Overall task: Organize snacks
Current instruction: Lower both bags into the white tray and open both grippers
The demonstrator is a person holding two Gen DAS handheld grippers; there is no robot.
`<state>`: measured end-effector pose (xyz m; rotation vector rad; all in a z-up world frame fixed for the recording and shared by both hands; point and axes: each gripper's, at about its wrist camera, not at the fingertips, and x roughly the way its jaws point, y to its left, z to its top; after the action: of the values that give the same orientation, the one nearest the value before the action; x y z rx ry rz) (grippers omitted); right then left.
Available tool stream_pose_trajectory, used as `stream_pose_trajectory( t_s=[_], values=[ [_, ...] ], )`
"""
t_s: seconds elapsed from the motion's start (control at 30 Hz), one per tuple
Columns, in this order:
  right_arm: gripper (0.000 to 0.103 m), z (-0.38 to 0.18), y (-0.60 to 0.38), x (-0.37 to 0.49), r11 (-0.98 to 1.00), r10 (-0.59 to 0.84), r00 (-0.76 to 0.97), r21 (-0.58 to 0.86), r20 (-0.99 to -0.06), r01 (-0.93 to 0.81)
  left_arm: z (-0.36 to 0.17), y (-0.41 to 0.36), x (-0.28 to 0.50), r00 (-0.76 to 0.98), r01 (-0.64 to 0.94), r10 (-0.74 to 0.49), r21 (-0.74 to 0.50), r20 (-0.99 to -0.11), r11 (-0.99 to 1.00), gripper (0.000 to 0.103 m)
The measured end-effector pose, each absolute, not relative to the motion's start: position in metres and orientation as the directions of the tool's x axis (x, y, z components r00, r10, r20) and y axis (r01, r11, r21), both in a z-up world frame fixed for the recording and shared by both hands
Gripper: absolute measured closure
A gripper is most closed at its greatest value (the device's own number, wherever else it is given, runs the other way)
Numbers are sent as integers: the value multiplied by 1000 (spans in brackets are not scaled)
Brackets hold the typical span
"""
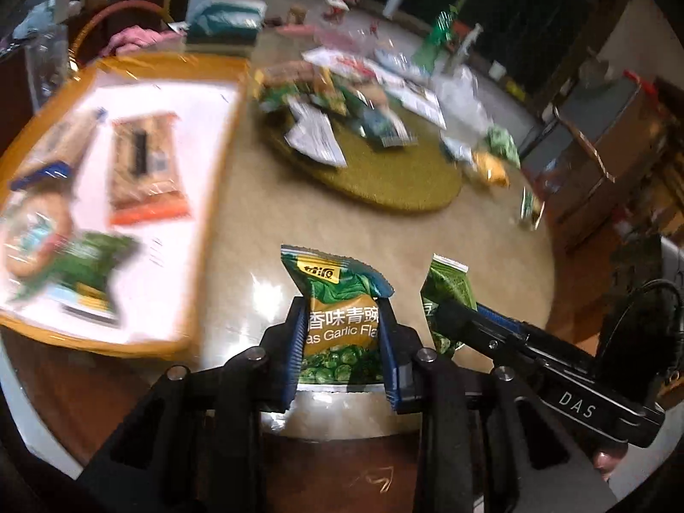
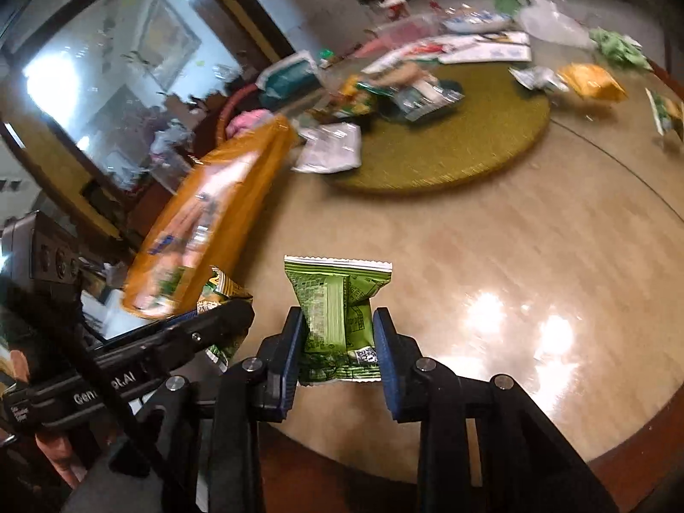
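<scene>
Tray [image 1: 222,98] at left of the left view, several packets on it. Left gripper [image 1: 342,320] pinches a pea packet [image 1: 340,333] at bottom centre, lifted off the table [image 1: 239,222]. Right gripper [image 2: 340,333] pinches a green packet [image 2: 337,312], also aloft. Judgement: carry both left over the tray rim, lower flat into bare space, release one at a time.

Glossy beige round table [image 2: 491,256], dark-framed glass cabinet [image 2: 128,64], dark window [image 1: 534,21]
</scene>
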<state>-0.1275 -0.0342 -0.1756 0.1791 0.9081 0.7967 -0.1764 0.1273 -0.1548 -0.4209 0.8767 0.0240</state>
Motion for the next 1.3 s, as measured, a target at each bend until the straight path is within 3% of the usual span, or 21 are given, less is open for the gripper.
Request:
stream_pose_trajectory(
  t_s=[0.13, 0.3, 0.57, 0.7, 0.93, 1.0, 1.07, 1.13, 1.23, 1.3],
  values=[
    [72, -144, -4, -128, 643, 738, 356, 439, -573, -628, -122, 174, -187, 707, -264, -65, -348, -705, 900, 70],
    [72, -122, 59, -110, 584, 772, 300, 439, -561, -682, -108, 236, -182, 713, -399, 53, -343, -699, 851, 70],
    [71, -128, 163, -67, 575, 723, 246, 365, -646, -732, -144, 286, -149, 650, -421, 6, -353, -760, 836, 70],
    [71, -149, 190, -39, 607, 683, 228, 366, -694, -706, -160, 286, -146, 601, -421, 33, -281, -798, 862, 70],
    [69, -163, 222, -35, 668, 586, 340, 200, -735, -717, -174, 290, -144, 560, -429, 25, -264, -828, 864, 69],
    [67, -167, 221, -34, 674, 581, 340, 203, -740, -710, -178, 291, -144, 555, -434, 19, -270, -831, 859, 63],
    [59, -169, 219, -31, 670, 593, 305, 247, -745, -700, -178, 290, -147, 559, -433, 2, -290, -829, 854, 49],
    [55, -160, 207, -35, 660, 621, 310, 266, -720, -703, -172, 284, -152, 585, -421, 9, -293, -811, 858, 26],
    [40, -139, 180, -50, 641, 670, 342, 283, -659, -713, -159, 271, -161, 615, -421, 72, -250, -785, 872, 21],
    [37, -128, 152, -61, 625, 707, 347, 315, -617, -714, -150, 261, -168, 635, -418, 89, -244, -767, 875, 21]
  ],
)
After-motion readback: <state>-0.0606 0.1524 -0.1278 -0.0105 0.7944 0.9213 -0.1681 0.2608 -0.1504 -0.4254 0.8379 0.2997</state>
